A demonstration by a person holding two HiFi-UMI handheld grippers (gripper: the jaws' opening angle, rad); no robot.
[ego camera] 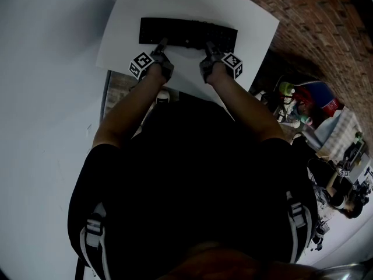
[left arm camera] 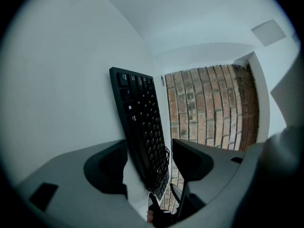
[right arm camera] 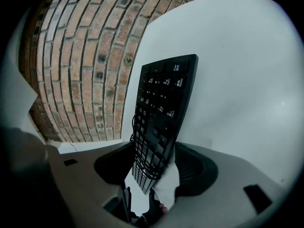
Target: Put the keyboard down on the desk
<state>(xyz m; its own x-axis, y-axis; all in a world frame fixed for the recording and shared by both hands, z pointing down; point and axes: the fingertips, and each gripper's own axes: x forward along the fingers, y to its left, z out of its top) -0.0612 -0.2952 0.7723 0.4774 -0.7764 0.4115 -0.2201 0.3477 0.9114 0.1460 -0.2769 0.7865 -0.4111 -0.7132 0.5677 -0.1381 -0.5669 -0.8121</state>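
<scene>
Where the keyboard [ego camera: 186, 32] is held, white desk [ego camera: 252, 23] adjoins brick wall [ego camera: 317, 22].

Keyboard [ego camera: 187, 32]: matt black plastic. Left hand-held gripper [left arm camera: 149, 163] and right hand-held gripper [right arm camera: 153, 163]: matt grey plastic jaws. Surface [ego camera: 250, 22] under them: smooth white. Wall [ego camera: 315, 16] beyond them: rough brick.

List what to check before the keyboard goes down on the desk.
1. Left gripper grips keyboard: ok, jaws closed on its long edge.
2. Right gripper grips it: ok.
3. Desk around it bare: ok.
4. Cable wrapped on keyboard, not dangling: ok.
5. Gap between keyboard and desk: cannot tell.
</scene>
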